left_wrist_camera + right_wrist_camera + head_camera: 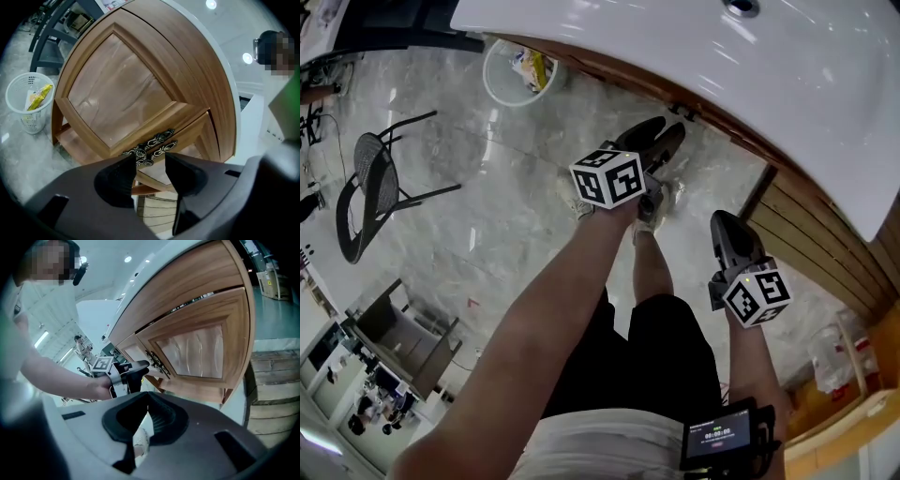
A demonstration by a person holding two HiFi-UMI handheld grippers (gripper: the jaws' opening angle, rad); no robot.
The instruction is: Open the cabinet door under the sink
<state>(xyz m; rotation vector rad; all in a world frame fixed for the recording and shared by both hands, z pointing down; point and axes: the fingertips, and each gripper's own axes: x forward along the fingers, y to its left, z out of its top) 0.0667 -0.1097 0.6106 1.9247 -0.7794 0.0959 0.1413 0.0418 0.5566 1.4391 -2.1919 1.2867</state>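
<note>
Here, the left gripper (150,161) stands with its jaws apart and nothing between them, their tips just short of the paired handles (151,145). These sit at the seam of the cabinet doors (117,89) beneath the white sink (675,56). The right gripper (147,404) hangs farther back, its jaws closed on nothing.

Likely hazards:
- The two handles lie side by side, so the jaws may close on both and pin the doors together, or take only the thin scrollwork and slip off under the pull.
- A pull out of line with the bowed door's swing could wrench the fitting.

Materials:
- The doors have convex brown wooden frames around glossy, veined panels.
- The handles are dark filigree metal with small round knobs.
- The jaw pads are black and ribbed.
- The basin is smooth and glossy.
- The floor (516,187) is polished grey stone.
</note>
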